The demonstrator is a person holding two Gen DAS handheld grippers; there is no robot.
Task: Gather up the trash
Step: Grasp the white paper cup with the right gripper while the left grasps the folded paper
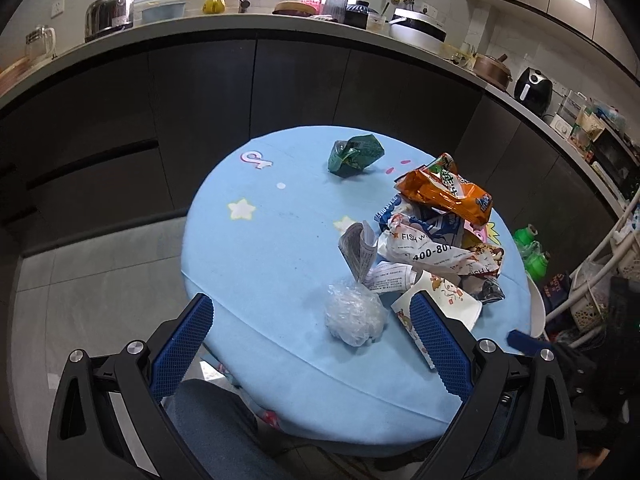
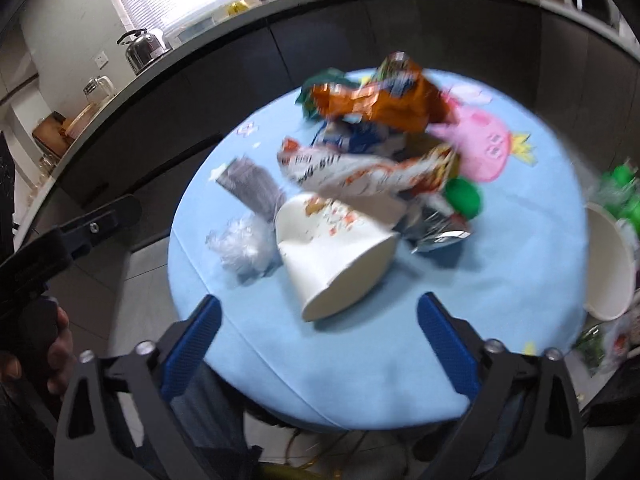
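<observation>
A round table with a light blue cloth (image 1: 260,264) (image 2: 360,360) carries a heap of trash. An orange snack bag (image 1: 444,192) (image 2: 376,100) tops the heap, over white printed wrappers (image 1: 432,248) (image 2: 352,172). A white paper cup (image 1: 444,300) (image 2: 336,256) lies on its side at the near edge of the heap. Beside it sits a crumpled clear plastic ball (image 1: 354,314) (image 2: 242,246). A green wrapper (image 1: 354,154) lies apart, farther back. My left gripper (image 1: 312,316) is open above the near edge, the plastic ball between its fingers' lines. My right gripper (image 2: 320,316) is open just short of the cup.
A dark kitchen counter (image 1: 280,60) curves behind the table, with a kettle (image 1: 108,10) and pots on top. A white bin rim (image 2: 608,260) and green bottles (image 1: 530,248) stand at the table's right. A person's leg (image 1: 216,424) is under the near edge. The right wrist view is blurred.
</observation>
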